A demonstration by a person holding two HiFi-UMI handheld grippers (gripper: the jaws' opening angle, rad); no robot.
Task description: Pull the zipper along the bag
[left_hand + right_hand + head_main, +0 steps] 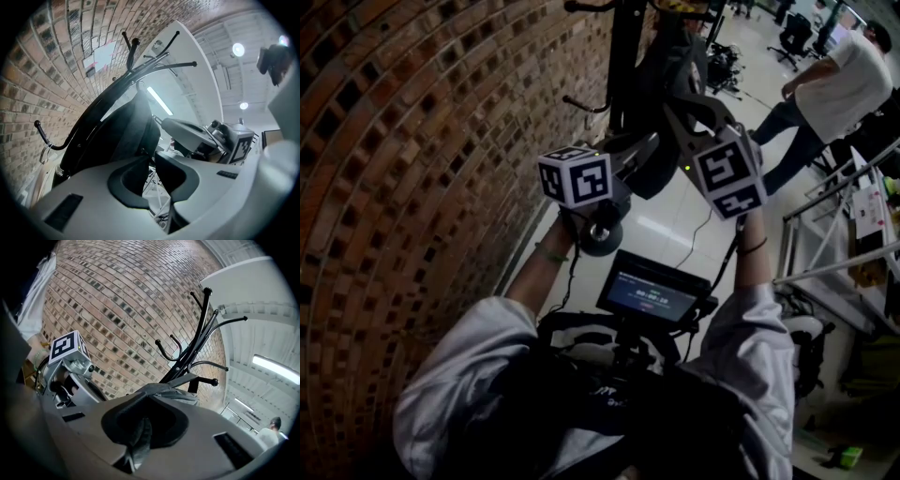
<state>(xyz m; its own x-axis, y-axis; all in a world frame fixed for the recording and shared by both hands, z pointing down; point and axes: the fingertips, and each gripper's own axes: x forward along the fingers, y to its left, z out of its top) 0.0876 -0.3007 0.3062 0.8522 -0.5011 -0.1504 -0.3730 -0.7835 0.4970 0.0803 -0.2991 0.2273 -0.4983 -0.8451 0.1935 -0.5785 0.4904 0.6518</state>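
1. On the black coat rack [80,139] beside the brick wall [441,141], the dark bag [133,124] hangs from the rack's upper part. Its body lies against the pole, below the curved hooks.
2. The zipper itself cannot be made out in any view.
3. The right gripper [148,401] has its jaws together, clamped on a grey fold of the bag. The fold runs down between the pads and out beneath them, and more grey fabric bunches just past the jaw tips.
4. The left gripper [152,157] has its jaws apart, and a bright gap shows between the pads. The bag's dark fabric sits just beyond the tip of the jaw nearer the rack. Whether that tip touches it cannot be told, and nothing is pinched.
5. In the head view both grippers are held up side by side, with the left marker cube [575,175] near the right marker cube [729,171]. The bag is between and just beyond them.
6. A small screen [652,291] sits below the grippers, between the person's forearms.
7. Beyond lies a pale glossy floor [675,220]. A bystander in a white shirt [853,80] is at the upper right, well apart from the rack, and a metal frame [834,272] runs along the right edge.
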